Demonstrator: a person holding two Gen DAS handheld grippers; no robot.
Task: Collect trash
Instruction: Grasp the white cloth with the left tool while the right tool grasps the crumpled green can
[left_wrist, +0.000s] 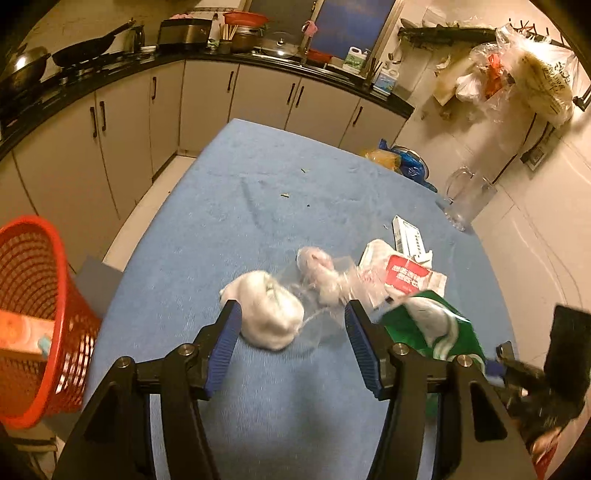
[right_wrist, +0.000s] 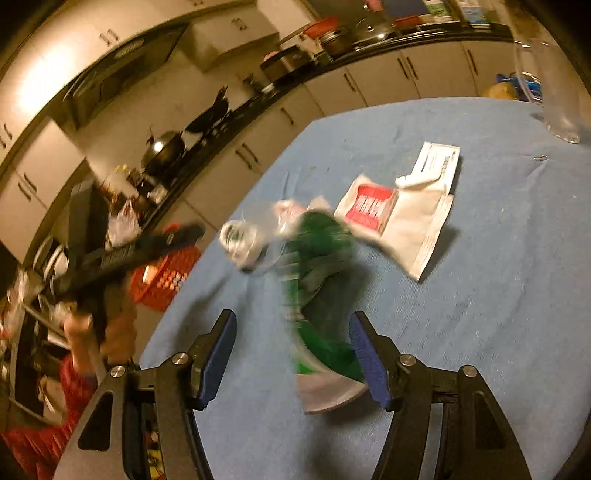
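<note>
Red basket (left_wrist: 33, 314) at your nine o'clock off the table (left_wrist: 258, 192), tilted, an orange box (left_wrist: 22, 336) inside. Blue cloth, kitchen counter (left_wrist: 221, 59) at twelve. Your left gripper (left_wrist: 291, 314) is spread over a white wad (left_wrist: 266, 314). Right gripper (right_wrist: 291, 325) spread, a blurred green wrapper (right_wrist: 317, 258) between its jaws; contact unclear.
</note>
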